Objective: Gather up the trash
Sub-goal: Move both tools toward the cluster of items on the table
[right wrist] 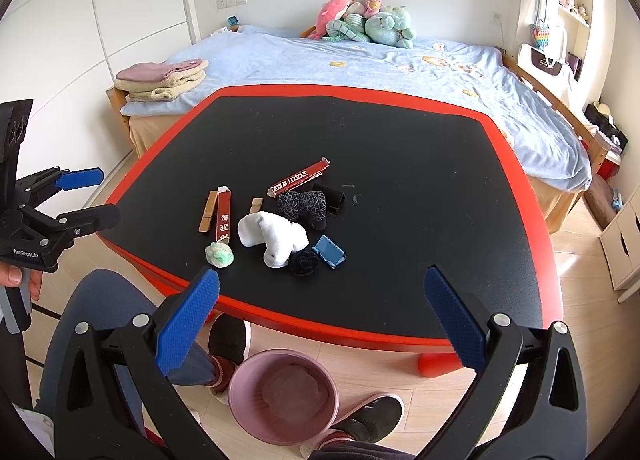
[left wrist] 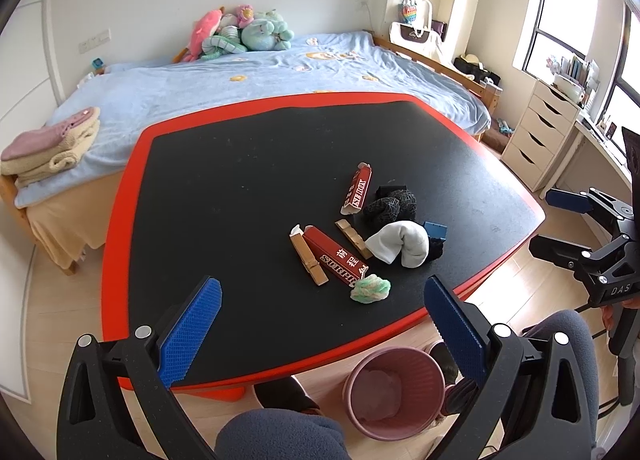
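Note:
On the black table [left wrist: 240, 180] [right wrist: 420, 180] lie two red cardboard boxes [left wrist: 336, 260] [left wrist: 357, 190] [right wrist: 223, 220] [right wrist: 300, 177], a crumpled green-white paper wad [left wrist: 370, 288] [right wrist: 219, 255], wooden clothespins [left wrist: 308, 260] [right wrist: 207, 212], a white sock [left wrist: 400, 246] [right wrist: 274, 238], black socks [left wrist: 390, 204] [right wrist: 306, 206] and a small blue clip [left wrist: 435, 229] [right wrist: 329, 251]. A pink bin [left wrist: 394, 392] [right wrist: 284, 396] stands on the floor below the near edge. My left gripper [left wrist: 322, 324] [right wrist: 82, 196] and right gripper [right wrist: 320, 320] [left wrist: 560, 220] are both open and empty, held at the near edge of the table.
A bed [left wrist: 240, 76] with blue cover, plush toys [left wrist: 240, 32] and folded towels [left wrist: 52, 148] stands behind the table. White drawers [left wrist: 540, 132] are at the right. The person's knees and slippered feet [right wrist: 228, 340] flank the bin.

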The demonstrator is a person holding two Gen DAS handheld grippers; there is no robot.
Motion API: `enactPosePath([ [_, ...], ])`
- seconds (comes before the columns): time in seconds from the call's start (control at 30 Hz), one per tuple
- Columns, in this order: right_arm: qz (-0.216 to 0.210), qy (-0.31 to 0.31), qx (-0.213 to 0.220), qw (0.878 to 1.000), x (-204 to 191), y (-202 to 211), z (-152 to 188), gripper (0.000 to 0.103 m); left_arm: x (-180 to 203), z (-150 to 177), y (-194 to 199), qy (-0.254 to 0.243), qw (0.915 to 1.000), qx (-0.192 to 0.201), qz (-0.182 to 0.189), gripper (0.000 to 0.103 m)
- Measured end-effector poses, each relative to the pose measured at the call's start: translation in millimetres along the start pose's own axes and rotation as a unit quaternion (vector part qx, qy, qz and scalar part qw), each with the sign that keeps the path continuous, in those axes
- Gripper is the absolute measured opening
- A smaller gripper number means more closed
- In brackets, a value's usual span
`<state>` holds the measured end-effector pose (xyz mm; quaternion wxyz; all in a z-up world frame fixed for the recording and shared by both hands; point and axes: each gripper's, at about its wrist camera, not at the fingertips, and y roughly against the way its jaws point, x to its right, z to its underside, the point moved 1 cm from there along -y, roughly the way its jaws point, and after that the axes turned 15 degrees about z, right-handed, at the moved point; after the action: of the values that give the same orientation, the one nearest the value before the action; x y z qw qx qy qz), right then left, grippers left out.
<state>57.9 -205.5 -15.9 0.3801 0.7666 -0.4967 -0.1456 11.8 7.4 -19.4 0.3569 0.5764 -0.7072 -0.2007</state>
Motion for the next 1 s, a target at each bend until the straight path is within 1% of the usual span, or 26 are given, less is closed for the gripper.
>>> enactPosePath([
  [1.0, -0.001, -0.002, -0.01, 1.0, 2, -11, 5, 0.1, -6, 4, -11, 0.008, 0.9999, -0.008, -0.006, 0.097],
])
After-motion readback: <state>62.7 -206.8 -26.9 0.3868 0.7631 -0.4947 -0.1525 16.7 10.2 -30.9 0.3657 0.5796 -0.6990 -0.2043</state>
